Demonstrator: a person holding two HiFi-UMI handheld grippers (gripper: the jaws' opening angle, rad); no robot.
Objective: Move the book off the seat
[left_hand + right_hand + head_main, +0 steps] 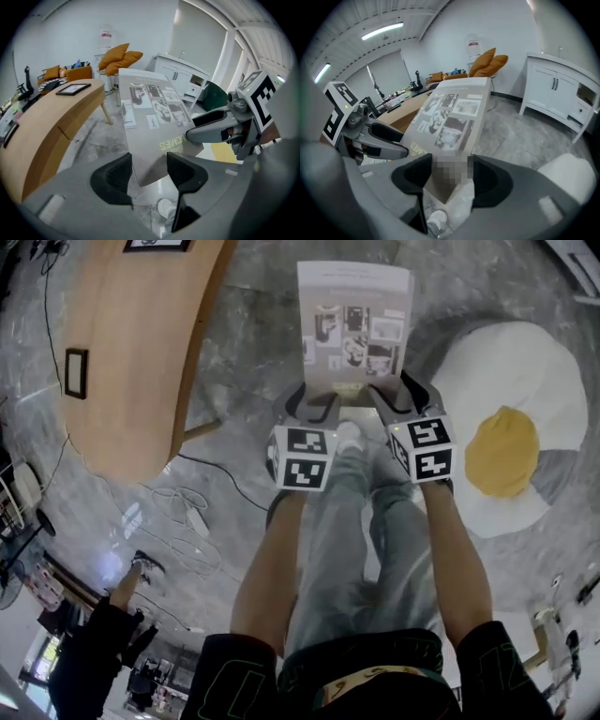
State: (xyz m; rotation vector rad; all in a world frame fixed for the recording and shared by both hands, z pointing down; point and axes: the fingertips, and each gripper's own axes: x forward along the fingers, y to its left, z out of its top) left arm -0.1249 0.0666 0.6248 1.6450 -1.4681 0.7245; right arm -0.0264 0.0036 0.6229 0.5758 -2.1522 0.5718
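A thin grey book [354, 329] with black-and-white pictures on its cover hangs in the air above the marble floor, in front of the person's legs. My left gripper [314, 401] has the book's near left corner [150, 140] between its wide-set jaws. My right gripper [398, 392] takes the near right corner [450, 126] the same way. Both grip it and nothing else holds it up. In the left gripper view my own gripper [149, 171] is at the bottom and the right gripper [211, 129] reaches in from the right. The seat, a white egg-shaped cushion [506, 362] with a yellow yolk pillow [502, 451], lies to the right.
A curved wooden table [131, 343] with a small picture frame [75, 371] stands at the left, with cables [187, 512] on the floor beside it. A white cabinet [562, 93] is at the right wall. Orange cushions [119, 56] sit on a far chair. Another person [103, 634] stands at lower left.
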